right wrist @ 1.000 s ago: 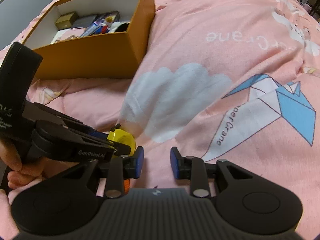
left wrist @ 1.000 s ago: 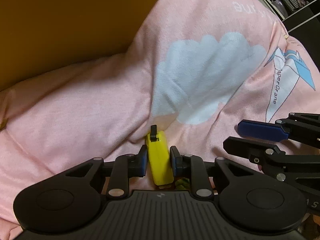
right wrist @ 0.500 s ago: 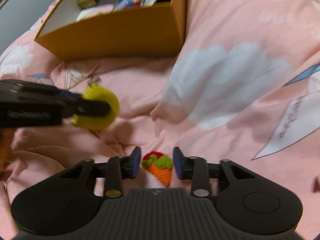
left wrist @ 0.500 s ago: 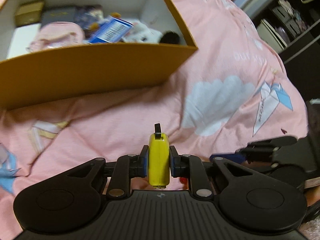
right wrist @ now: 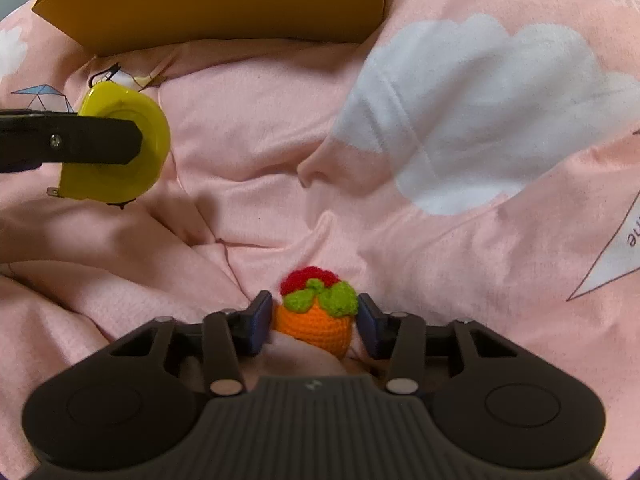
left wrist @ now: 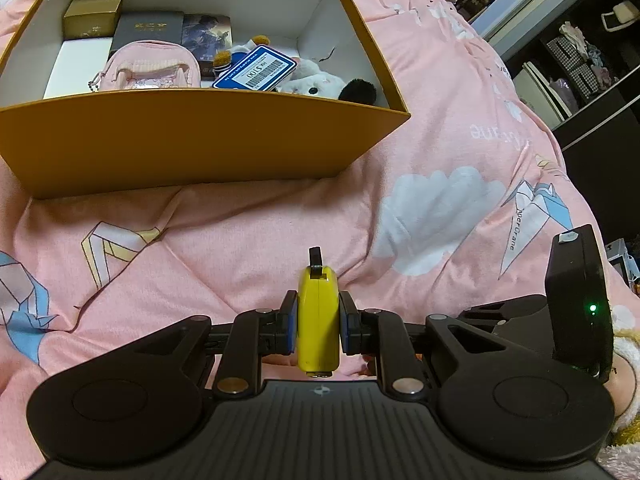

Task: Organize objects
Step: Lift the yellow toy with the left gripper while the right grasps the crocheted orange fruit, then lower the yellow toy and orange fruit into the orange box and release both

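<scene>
A yellow tape measure [left wrist: 318, 320] stands edge-on between the pads of my left gripper [left wrist: 318, 330], which is shut on it above the pink bedding [left wrist: 240, 248]. In the right wrist view the same tape measure [right wrist: 120, 136] hangs at the left, with a left finger [right wrist: 80, 146] across it. My right gripper [right wrist: 314, 324] points down at the bedding. Its jaws are opening, and a crocheted orange toy [right wrist: 316, 320] with green leaves and a red top lies between them. The pads are not pressing on it.
An open orange cardboard box [left wrist: 200, 136] sits on the bed ahead, also seen at the top of the right wrist view [right wrist: 224, 4]. It holds a pink pouch [left wrist: 150, 68], a blue card [left wrist: 256, 68], a plush toy [left wrist: 320, 82] and small boxes. Dark shelves [left wrist: 580, 60] stand beyond the bed.
My left gripper has risen with the tape measure, bringing the box interior into view. My right gripper has sunk over the crocheted toy, and its jaws stand wider.
</scene>
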Demonstrator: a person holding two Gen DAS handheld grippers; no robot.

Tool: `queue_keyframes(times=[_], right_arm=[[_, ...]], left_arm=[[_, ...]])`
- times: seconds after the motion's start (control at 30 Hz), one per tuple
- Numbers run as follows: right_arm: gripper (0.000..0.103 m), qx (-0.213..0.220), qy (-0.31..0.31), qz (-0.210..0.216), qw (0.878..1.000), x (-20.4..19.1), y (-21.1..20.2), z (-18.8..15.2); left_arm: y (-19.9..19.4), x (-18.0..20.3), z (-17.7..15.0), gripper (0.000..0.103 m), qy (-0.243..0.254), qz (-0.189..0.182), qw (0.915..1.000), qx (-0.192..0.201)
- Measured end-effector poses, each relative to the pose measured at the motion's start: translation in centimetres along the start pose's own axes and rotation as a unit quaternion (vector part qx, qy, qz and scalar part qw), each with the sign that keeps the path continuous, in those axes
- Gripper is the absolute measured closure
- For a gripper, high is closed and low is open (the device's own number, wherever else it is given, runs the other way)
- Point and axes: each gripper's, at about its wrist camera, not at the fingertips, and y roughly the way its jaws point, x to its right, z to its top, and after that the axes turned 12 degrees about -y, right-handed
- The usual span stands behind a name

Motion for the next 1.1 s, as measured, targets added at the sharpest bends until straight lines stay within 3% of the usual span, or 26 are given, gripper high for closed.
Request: queue_keyframes(times=[0.3,0.63,0.93,1.1], right_arm=[[0.061,0.014,-0.019,-0.010,1.000,-0.6,-0.7,-0.1],[0.061,0.104,-0.062,-0.026,0.992,-0.5,-6.7,1.8],[0.061,0.208,-0.150,-0.059,0.965,-0.7,-14.2,7.0],[0.061,0.242,-0.198,-0.096,0.945,-0.5,-15.0,11.0]], left_arm=[[-0.9,0.3,-0.1,0.081,0.009,-0.003,0.9999,0.008],[-3.5,1.9,0.7,0.081,0.024,-0.019,0.9981,0.054],[-6.7,3.8,4.1,0.081,0.043,-0.028,0.9891,0.138],[-6.7,3.9,7.4,0.081,0.036,-0.022,0.9835,0.176]])
